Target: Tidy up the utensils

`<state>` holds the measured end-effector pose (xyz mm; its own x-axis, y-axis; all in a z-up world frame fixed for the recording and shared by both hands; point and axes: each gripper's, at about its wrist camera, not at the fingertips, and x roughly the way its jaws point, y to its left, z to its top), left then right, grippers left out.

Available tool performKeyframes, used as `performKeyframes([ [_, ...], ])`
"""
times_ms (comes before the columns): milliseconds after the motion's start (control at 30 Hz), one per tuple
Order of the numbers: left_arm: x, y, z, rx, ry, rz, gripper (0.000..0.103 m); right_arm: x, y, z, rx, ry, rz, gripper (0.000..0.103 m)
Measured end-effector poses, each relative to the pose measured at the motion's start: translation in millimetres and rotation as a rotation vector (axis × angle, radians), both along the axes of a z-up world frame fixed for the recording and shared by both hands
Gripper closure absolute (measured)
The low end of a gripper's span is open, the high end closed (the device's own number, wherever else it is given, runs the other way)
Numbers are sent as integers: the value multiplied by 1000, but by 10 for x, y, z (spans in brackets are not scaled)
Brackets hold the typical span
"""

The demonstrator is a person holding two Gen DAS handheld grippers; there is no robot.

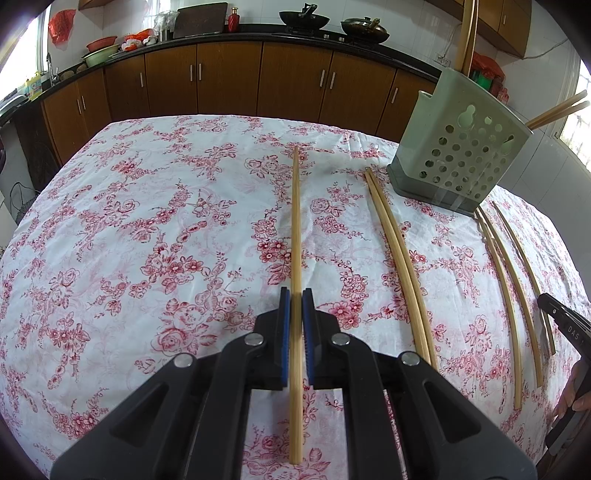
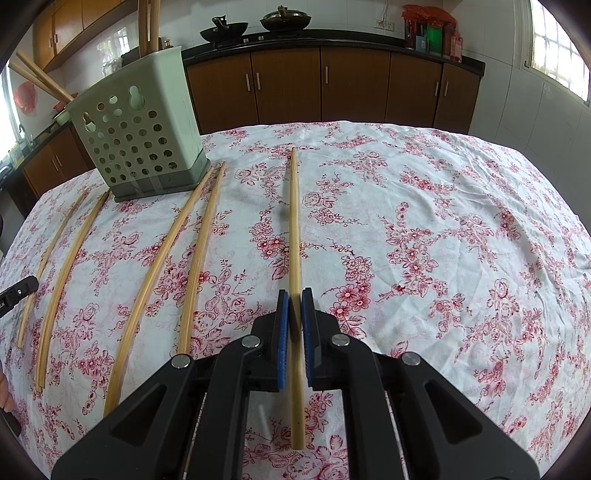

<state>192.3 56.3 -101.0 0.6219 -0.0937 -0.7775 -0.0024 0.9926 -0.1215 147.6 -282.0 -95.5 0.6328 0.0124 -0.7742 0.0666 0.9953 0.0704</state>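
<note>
My left gripper [image 1: 296, 300] is shut on a bamboo chopstick [image 1: 295, 221] that points forward along the fingers. My right gripper [image 2: 295, 301] is shut on another bamboo chopstick [image 2: 294, 221] the same way. A pale green perforated utensil holder [image 1: 461, 147] stands on the floral tablecloth, far right in the left wrist view and far left in the right wrist view [image 2: 140, 125], with several chopsticks standing in it. Loose chopsticks [image 1: 399, 258] lie on the cloth beside the holder; they also show in the right wrist view [image 2: 162, 258]. The right gripper's tip [image 1: 565, 317] shows at the left view's right edge.
The table [image 1: 147, 221] carries a white cloth with red flowers. Brown kitchen cabinets [image 2: 354, 85] and a dark counter with woks [image 1: 303, 18] run behind it. A window [image 2: 557, 40] is at the right.
</note>
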Motion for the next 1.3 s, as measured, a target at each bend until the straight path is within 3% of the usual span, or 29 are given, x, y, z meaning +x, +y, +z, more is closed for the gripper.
performKeyframes([
  [200,-5,-4,1,0,0,0,93,4,1,-2,5,-1,0,94],
  [533,-228,-105,17,116,2,-44,94,-61,-34,-6,45,-5,-7,95],
  [667,-219,-104,58,117,7,-60,95,-65,-28,73,26,-17,-12,95],
  [1067,-242,17,1108,-16,-247,-27,95,-250,-100,964,32,-276,-34,95],
  [1300,-241,-58,1484,-2,-322,-48,95,-234,-111,1237,42,-357,-28,95],
])
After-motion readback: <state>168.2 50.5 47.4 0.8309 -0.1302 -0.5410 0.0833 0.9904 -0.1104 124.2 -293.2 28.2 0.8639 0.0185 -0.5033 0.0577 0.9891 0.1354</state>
